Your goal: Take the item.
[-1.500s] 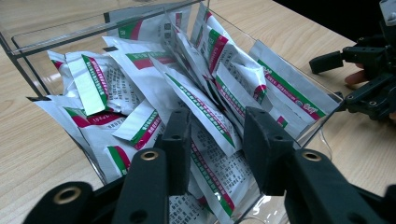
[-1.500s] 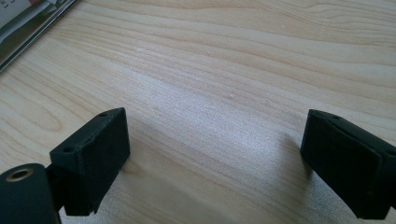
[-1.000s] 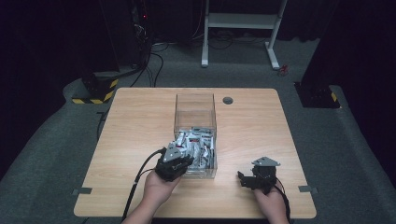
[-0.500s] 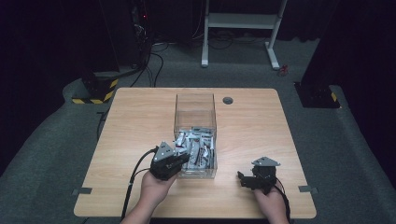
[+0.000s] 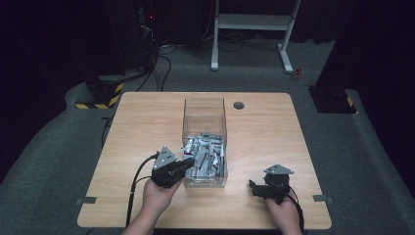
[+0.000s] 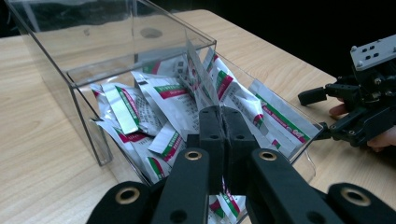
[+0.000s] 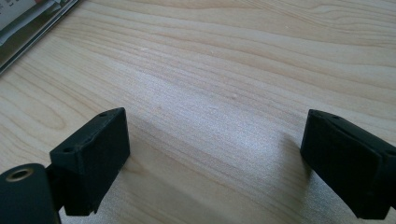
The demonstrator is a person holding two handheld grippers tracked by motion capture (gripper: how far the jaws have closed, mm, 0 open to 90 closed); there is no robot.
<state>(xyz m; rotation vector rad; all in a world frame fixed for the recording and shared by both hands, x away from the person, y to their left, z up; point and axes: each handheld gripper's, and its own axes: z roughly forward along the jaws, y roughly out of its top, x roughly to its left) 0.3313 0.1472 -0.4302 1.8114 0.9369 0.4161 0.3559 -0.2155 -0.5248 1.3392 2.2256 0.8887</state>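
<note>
Work in hand: taking one sachet out of the clear box [image 5: 204,128] that stands in the middle of the table [image 5: 137,122].
Left gripper [image 6: 222,122]: its jaws are pressed together on a thin sachet [image 6: 200,77], which stands up on its edge between the pads; in the high view this gripper [image 5: 182,167] is at the near left corner of the box.
Held sachet: it is above the pile, near the front wall of the box (its lower end is hidden behind the jaws, so I cannot tell if it touches the others).
Other sachets [image 6: 154,109]: many lie in a loose heap in the near half of the box; the far half looks bare.
Right gripper [image 7: 215,154]: jaws wide apart, nothing between them, low over bare wood at the right of the box, well apart from it.
Done: the grip on one sachet seems secure.
Left: in my judgement the sachet must be carried over the wall and put down on the table; no sachet lies outside the box, so most of the work remains.
</note>
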